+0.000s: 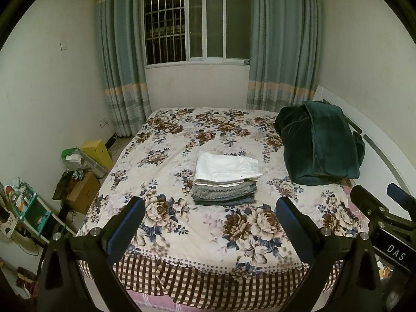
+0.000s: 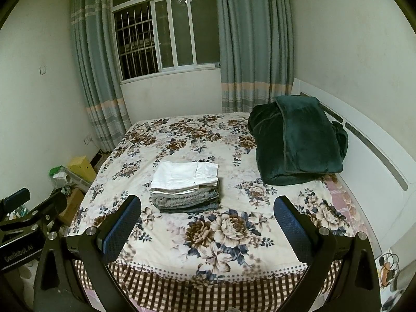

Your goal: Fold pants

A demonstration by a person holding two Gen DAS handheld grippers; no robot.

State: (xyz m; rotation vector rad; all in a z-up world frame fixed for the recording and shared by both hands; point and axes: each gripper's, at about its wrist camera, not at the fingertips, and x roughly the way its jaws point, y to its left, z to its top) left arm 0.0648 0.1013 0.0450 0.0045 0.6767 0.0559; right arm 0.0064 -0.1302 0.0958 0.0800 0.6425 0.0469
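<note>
Both claws released and empty, held back at the bed's foot.
The white pants (image 1: 227,166) top a squared stack (image 2: 186,197) mid-bed (image 1: 182,234), so my left claw (image 1: 209,221) and right claw (image 2: 208,221) hold nothing.

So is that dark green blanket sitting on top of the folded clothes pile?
No, the green blanket lies apart by the headboard; white pants top the pile.

The black left gripper with blue-padded fingers (image 1: 209,208) gapes wide, holding nothing; the matching black right gripper (image 2: 208,208), at its three o'clock, likewise spread and empty.
</note>
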